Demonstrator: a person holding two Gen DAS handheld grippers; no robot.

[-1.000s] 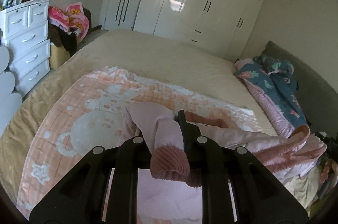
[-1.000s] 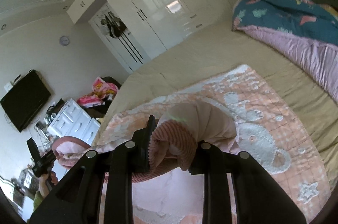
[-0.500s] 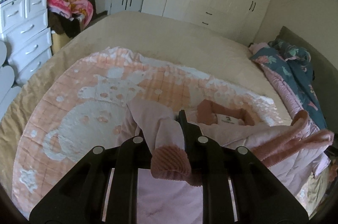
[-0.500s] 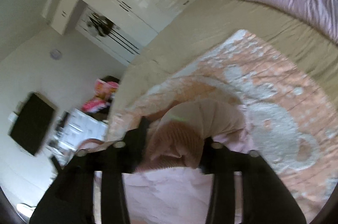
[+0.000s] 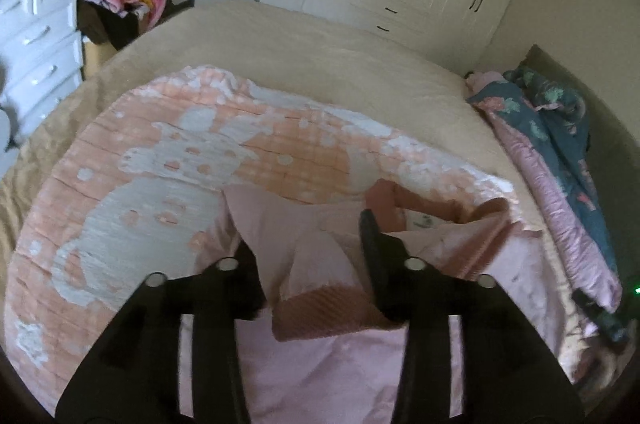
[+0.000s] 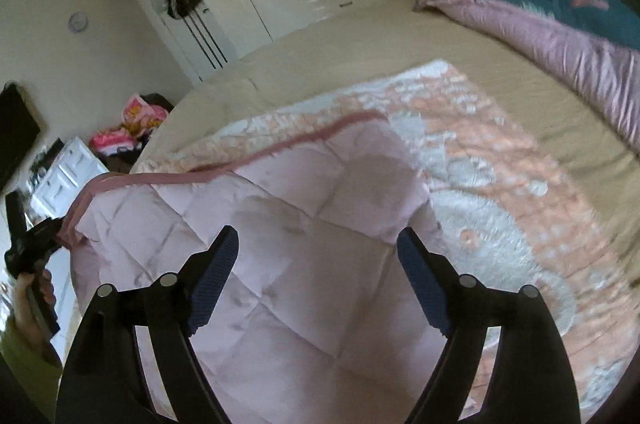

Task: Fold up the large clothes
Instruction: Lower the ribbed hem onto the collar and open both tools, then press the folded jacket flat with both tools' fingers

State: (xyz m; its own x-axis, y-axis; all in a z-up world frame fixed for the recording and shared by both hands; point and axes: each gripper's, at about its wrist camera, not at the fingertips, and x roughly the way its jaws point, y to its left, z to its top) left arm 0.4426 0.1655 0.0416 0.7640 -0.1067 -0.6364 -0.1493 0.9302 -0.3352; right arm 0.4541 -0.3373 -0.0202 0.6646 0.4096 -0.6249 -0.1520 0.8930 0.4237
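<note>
While both grippers were clamped on the ribbed cuffs a second ago, left gripper [image 5: 312,256] and right gripper [image 6: 318,276] fingers are now opening, gripping nothing; the pink quilted jacket [image 6: 280,224] lies released on the peach bear blanket [image 5: 168,159], fold laid

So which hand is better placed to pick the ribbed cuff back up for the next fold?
Left, probably. The ribbed cuff lies between the left gripper's opening jaws; the right gripper, also opening, has only flat pink jacket below it.
</note>
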